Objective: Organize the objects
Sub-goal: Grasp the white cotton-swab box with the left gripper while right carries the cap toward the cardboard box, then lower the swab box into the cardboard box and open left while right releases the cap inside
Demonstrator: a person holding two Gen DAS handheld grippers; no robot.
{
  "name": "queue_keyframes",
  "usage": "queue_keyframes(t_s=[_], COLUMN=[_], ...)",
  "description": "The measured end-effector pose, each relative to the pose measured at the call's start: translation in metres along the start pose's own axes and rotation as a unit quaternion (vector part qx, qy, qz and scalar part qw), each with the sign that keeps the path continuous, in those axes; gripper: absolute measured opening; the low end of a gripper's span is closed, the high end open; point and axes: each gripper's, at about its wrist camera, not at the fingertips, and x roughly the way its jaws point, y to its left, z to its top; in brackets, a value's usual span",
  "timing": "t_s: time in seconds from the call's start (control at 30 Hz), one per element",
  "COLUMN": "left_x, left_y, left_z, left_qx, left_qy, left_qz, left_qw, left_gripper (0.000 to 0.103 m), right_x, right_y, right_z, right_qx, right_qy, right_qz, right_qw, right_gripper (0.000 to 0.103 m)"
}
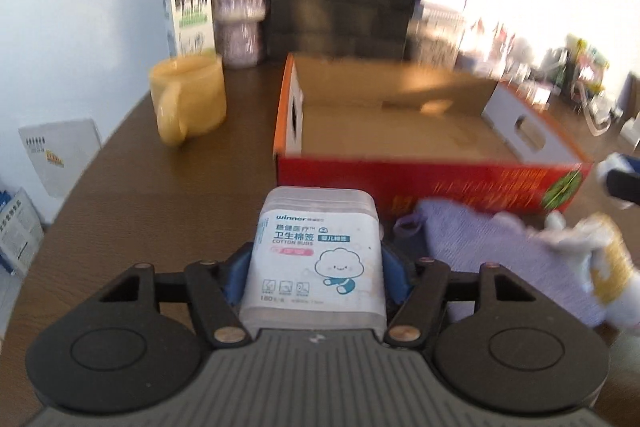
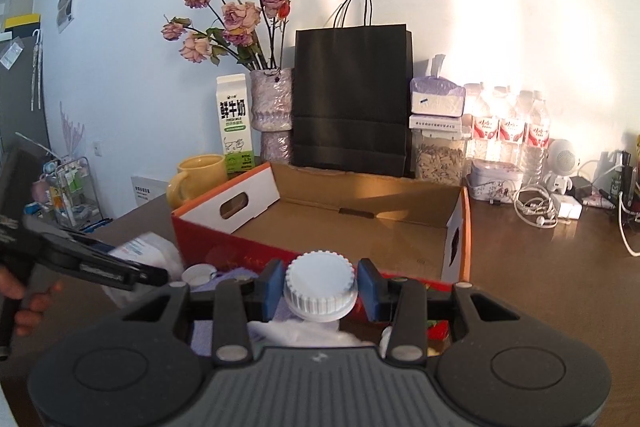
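Note:
My left gripper [image 1: 314, 267] is shut on a clear cotton bud box [image 1: 316, 255] with a white and blue label, held above the table in front of the open red cardboard box [image 1: 432, 183]. My right gripper [image 2: 320, 289] is shut on a bottle with a white ribbed cap [image 2: 320, 287], held just before the same red box [image 2: 320, 227], whose inside looks bare. The left gripper also shows at the left of the right wrist view [image 2: 156, 275]. A purple cloth [image 1: 500, 251] and a white and yellow plush toy [image 1: 600, 267] lie in front of the red box.
A yellow mug [image 1: 188, 99] stands left of the red box. Behind it are a milk carton [image 2: 236, 123], a vase of dried roses [image 2: 272, 115] and a black paper bag [image 2: 352, 99]. Water bottles [image 2: 508, 131], a jar, a tin and cables [image 2: 536, 207] sit at the back right.

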Motion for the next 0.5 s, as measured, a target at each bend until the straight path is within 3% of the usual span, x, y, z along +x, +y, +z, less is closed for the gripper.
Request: queue_keyframes(t_s=[0.27, 0.5], left_x=[-0.023, 0.014], left_y=[-0.021, -0.051], left_z=[0.047, 0.090], left_qx=[0.007, 0.008], left_qy=[-0.071, -0.067], left_qz=[-0.015, -0.004], left_qw=[0.9974, 0.9977], left_gripper=[0.066, 0.066], right_x=[0.027, 0.080], right_y=[-0.013, -0.017], right_z=[0.031, 0.059], right_qx=[-0.007, -0.019], right_qy=[0.000, 0.034], right_qz=[-0.026, -0.047], right_qw=[1.000, 0.998], right_gripper=[0.039, 0.039])
